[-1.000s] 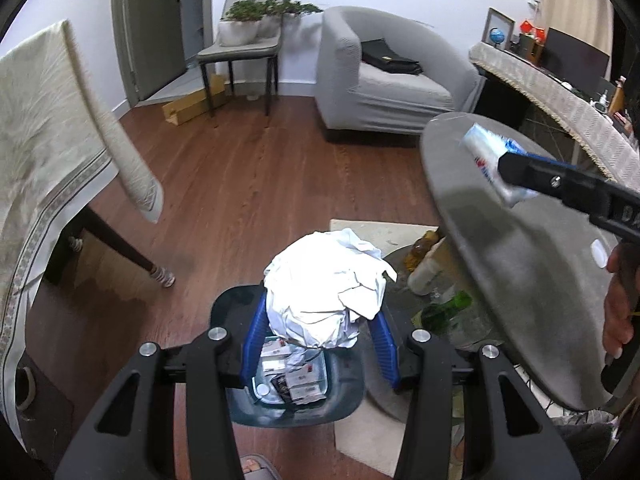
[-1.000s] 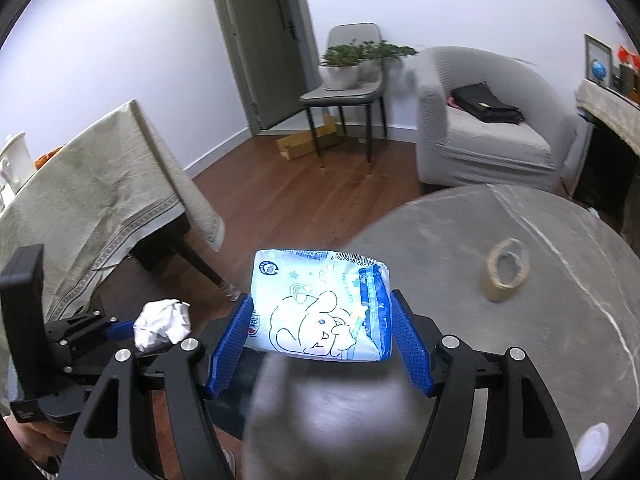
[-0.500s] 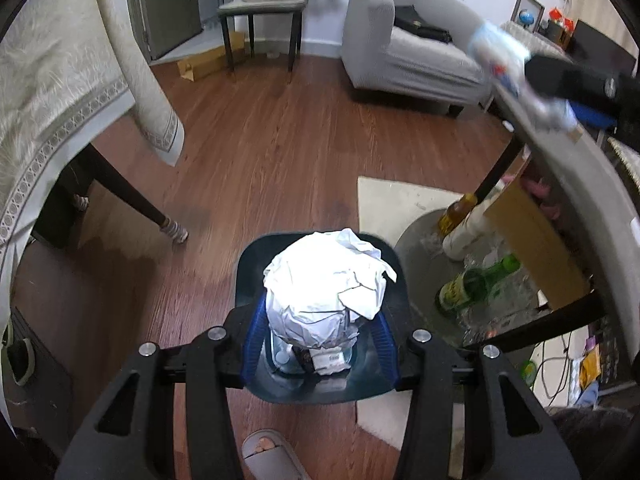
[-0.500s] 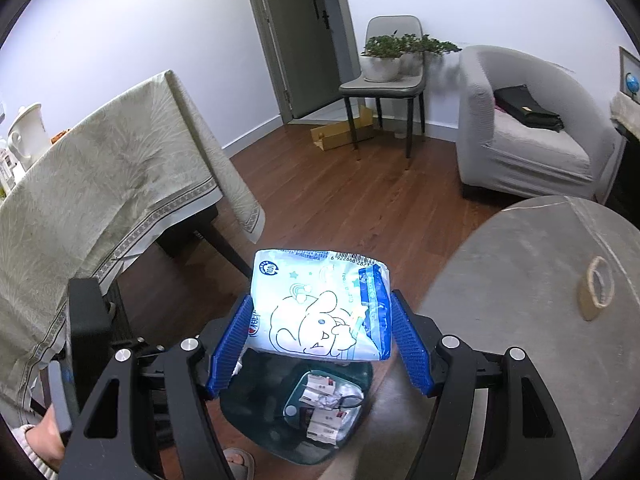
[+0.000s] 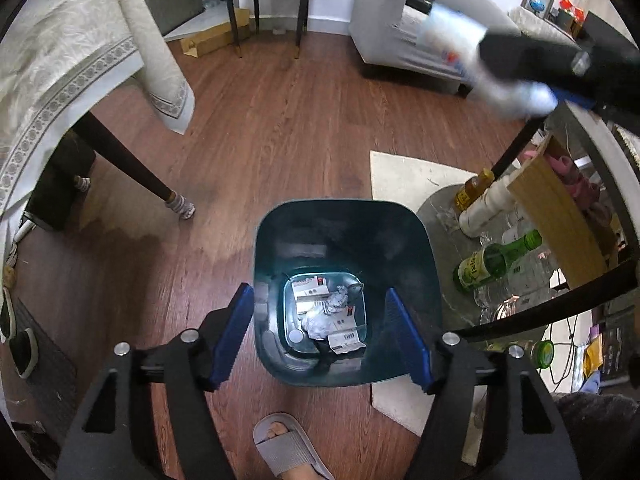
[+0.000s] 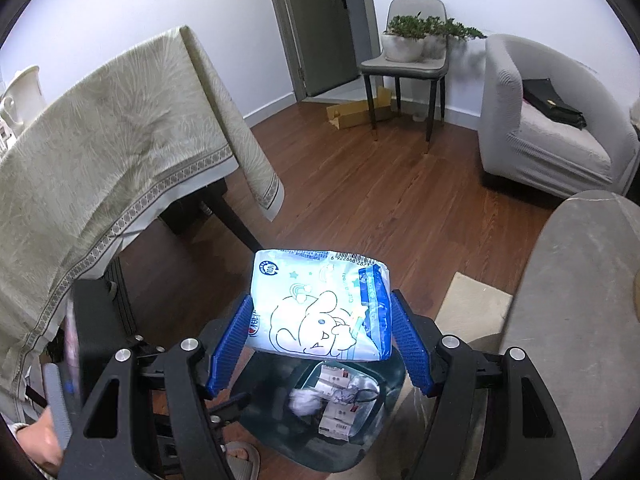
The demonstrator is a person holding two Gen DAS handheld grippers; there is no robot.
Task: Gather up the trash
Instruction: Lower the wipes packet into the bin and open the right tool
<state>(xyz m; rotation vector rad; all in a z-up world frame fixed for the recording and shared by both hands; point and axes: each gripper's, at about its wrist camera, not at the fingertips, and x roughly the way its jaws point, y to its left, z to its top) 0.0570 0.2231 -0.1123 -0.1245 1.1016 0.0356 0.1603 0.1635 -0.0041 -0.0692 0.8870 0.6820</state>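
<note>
My left gripper [image 5: 324,336] is open and empty, directly above the dark teal trash bin [image 5: 400,224] on the wood floor. A crumpled white paper ball [image 5: 320,322] lies at the bin's bottom among small packets. My right gripper [image 6: 320,340] is shut on a light blue tissue pack [image 6: 320,308] with a cartoon print, held above the same bin [image 6: 360,452]. The pack and right gripper show blurred in the left wrist view [image 5: 472,60] at upper right.
A round grey table [image 6: 580,320] stands at right, with bottles [image 5: 496,260] and a wooden board [image 5: 560,216] on the shelf below it. A cloth-covered table [image 6: 100,160] stands at left. An armchair [image 6: 552,120] and a chair with plants [image 6: 408,60] stand behind. A slippered foot [image 5: 288,448] is beside the bin.
My left gripper opened and the crumpled paper ball dropped into the bin. My right gripper carried the tissue pack off the round table to above the bin.
</note>
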